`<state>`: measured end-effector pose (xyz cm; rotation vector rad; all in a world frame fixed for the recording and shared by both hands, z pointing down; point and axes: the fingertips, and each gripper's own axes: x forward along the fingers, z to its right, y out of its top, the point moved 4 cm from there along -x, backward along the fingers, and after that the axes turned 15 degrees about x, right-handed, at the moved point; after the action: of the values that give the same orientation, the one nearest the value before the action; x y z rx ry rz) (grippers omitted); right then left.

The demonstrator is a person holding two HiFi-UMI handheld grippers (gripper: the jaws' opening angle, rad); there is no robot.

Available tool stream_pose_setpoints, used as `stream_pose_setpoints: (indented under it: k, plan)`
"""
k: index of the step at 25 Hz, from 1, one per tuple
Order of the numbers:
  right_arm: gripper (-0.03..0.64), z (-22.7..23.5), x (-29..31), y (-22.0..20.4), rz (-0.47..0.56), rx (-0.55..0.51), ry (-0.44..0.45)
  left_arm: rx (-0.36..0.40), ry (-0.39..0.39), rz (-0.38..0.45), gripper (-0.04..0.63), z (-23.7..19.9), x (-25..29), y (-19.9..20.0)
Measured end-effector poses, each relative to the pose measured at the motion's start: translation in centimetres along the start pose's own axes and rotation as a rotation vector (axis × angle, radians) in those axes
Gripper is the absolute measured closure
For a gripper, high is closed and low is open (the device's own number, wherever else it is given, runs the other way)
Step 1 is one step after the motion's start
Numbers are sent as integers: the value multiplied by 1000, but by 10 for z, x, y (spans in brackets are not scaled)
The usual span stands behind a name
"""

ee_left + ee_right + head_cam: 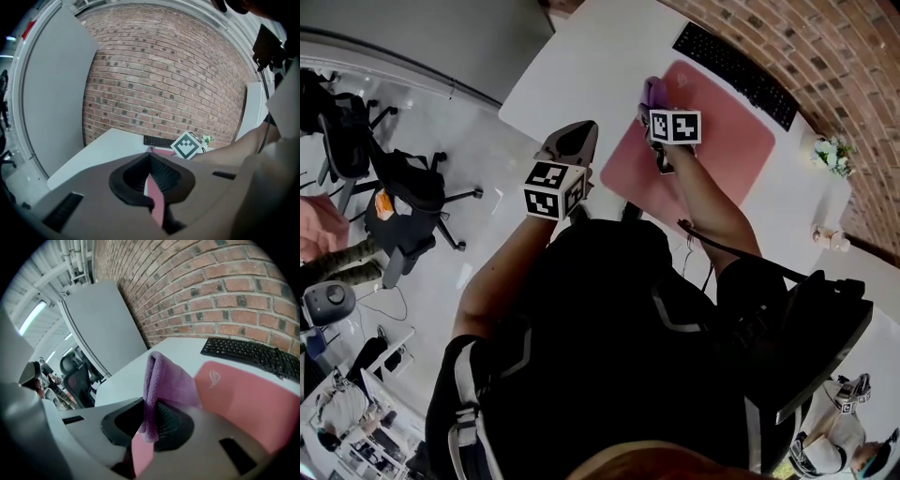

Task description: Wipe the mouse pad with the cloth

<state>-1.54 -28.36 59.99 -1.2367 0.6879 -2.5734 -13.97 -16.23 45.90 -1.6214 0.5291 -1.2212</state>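
Pinching a folded purple cloth (164, 380) in the right tongs (150, 423), jaws closed on its lower edge, the rest standing up above them. Poised at the left edge of the pink mouse pad (712, 141) on the white bench (581, 66), black keyboard (736, 73) just beyond. Holding the left tongs (151, 178) pressed together and empty, back by the bench's near edge.

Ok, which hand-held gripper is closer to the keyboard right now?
Right. The right hand-held gripper, shut on the purple cloth, is over the pink mouse pad just short of the keyboard; the left hand-held gripper hangs back by the table's near edge.
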Motion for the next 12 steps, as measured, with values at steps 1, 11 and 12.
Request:
stream_pose_setpoints:
  k: [1,11,12]
  plan:
    - [557,1,-6,5,21,9,7,5,-11,3,594,3,3,2]
    - [557,100,-127,42,293,136,-156,63,-179,28,594,57,63,37]
    - [557,116,-140,41,310,153,-182,72,-202,30,594,67,70,40]
